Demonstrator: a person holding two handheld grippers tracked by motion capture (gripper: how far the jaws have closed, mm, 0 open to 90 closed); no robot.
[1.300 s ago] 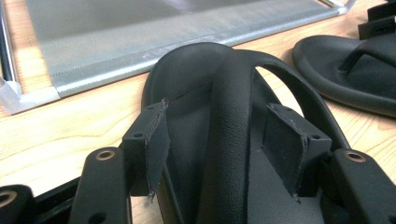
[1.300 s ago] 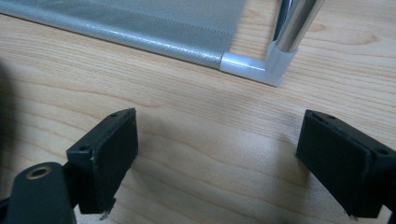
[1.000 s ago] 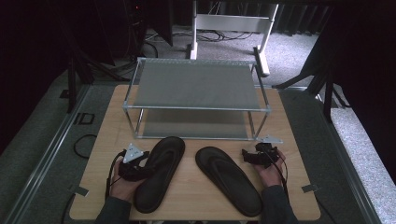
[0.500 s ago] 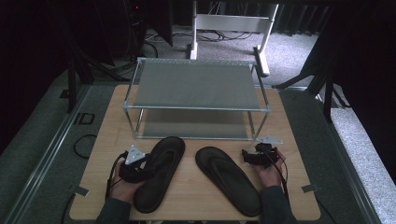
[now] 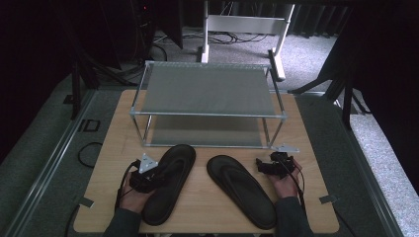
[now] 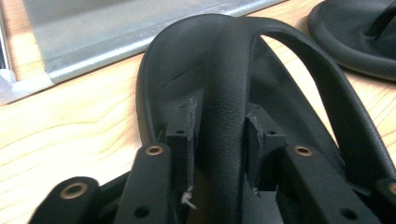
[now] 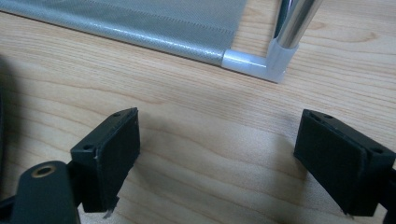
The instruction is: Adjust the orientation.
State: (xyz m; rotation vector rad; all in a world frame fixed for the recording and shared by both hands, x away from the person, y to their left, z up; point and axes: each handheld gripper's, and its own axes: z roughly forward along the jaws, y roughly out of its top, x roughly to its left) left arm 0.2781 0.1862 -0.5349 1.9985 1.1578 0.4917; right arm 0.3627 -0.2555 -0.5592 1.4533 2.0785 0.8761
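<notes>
High view, lower centre of frame: two black flip-flops of matte rubbery material on a pale wood-grain table (image 5: 106, 148), soles long and oval with raised edges. Left flip-flop (image 5: 169, 182) lies at lower left of centre, toe toward the rack; right flip-flop (image 5: 240, 188) lies beside it at lower right of centre, angled, apart from its mate. Left gripper (image 5: 154, 174), black with a grey three-cornered plate on top, sits at the left flip-flop's outer edge in the person's left hand (image 5: 133, 195). Left gripper view: its jaws have just been closing, and the two black pads (image 6: 184, 135) now press on either side of the thong strap (image 6: 229, 107), a thick rounded band with fine surface creases that arches up from the sole; one pad edge is frayed with a pale shred. Right gripper (image 5: 268, 166) rests at lower right, just beside the right flip-flop, held by the right hand (image 5: 284, 182); right gripper view shows its jaws standing wide apart over bare wood with nothing between them. Upper centre of the high view: a two-tier rack (image 5: 210, 91) with grey mesh-textured shelves, chrome tubes and white plastic corner joints, standing on the table behind the flip-flops. No readable writing. Beyond the table: grey carpet, cables, a white frame leg.
</notes>
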